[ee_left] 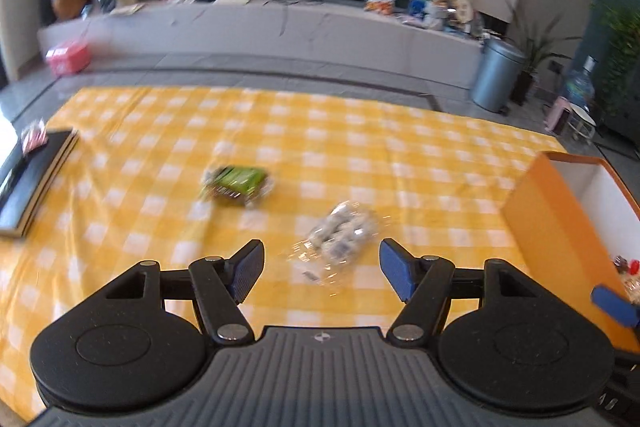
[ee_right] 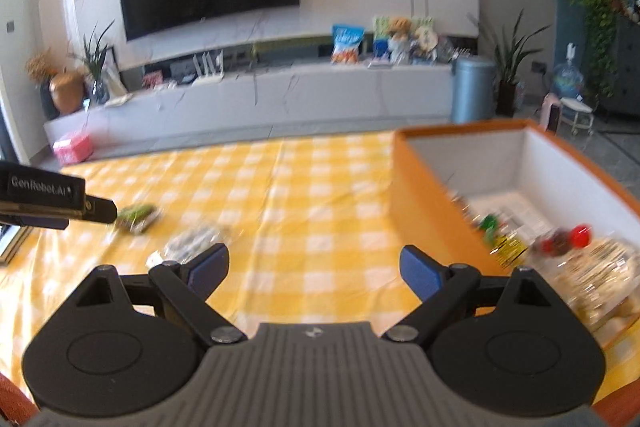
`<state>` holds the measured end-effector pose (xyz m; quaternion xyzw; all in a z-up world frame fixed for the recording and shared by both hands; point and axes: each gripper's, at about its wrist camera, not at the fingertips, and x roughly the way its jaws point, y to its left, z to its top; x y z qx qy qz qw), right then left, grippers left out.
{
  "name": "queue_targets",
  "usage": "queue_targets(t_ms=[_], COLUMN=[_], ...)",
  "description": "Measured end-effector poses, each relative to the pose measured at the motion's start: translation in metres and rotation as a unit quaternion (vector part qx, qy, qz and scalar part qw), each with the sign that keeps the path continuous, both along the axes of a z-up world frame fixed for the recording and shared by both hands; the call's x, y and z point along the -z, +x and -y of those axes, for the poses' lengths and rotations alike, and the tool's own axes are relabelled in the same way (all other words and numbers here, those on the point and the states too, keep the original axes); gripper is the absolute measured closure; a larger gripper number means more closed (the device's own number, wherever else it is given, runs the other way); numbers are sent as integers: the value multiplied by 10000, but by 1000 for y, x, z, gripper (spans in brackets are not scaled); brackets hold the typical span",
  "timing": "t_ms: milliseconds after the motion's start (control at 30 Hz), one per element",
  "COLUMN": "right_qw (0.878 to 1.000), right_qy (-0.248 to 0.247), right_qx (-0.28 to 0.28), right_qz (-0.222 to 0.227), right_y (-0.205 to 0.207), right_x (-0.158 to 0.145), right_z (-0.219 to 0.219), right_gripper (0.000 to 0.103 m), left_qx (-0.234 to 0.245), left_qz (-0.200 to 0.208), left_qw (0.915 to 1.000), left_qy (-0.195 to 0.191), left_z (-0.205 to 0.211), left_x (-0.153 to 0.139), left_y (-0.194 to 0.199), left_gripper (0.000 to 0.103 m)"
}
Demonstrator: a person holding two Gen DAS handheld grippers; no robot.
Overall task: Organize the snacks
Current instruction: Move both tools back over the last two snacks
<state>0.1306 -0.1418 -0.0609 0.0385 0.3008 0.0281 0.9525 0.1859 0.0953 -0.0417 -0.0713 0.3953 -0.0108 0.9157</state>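
Lying just ahead of the wide, empty left gripper, the clear snack packet rests on the checked surface, long axis slanting near-left to far-right. The right gripper, also wide and empty, sits further right beside the orange box.

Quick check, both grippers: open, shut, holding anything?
Left gripper: open, empty, with the clear snack bag on the cloth just beyond it.
Right gripper: open, empty, beside the orange box.
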Motion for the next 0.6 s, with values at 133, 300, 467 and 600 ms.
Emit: queue_targets(t_ms=[133,300,467,600], right_qw=[9995,9975,9954,9941], right_qy=[-3,139,407,547], right_qx=[-98,-171,-146,-267], right_qz=[-288,-664,-852,-903], right_y=[11,31,57,79], right_x=[19,41,53,56], right_z=[-14,-29,-43,-61], right_gripper=[12,12,12,12], left_qx=[-234,-314,-375,-269], left_qz=[-81,-225,-356,-349], left_qw=[9996,9991,9985,9990], left_qy=[-150,-187,-152,76], left_z=[-21,-29,-36,-43], left_x=[11,22,30,34], left_y=[0,9,31,50], left_gripper=[25,24,24,24])
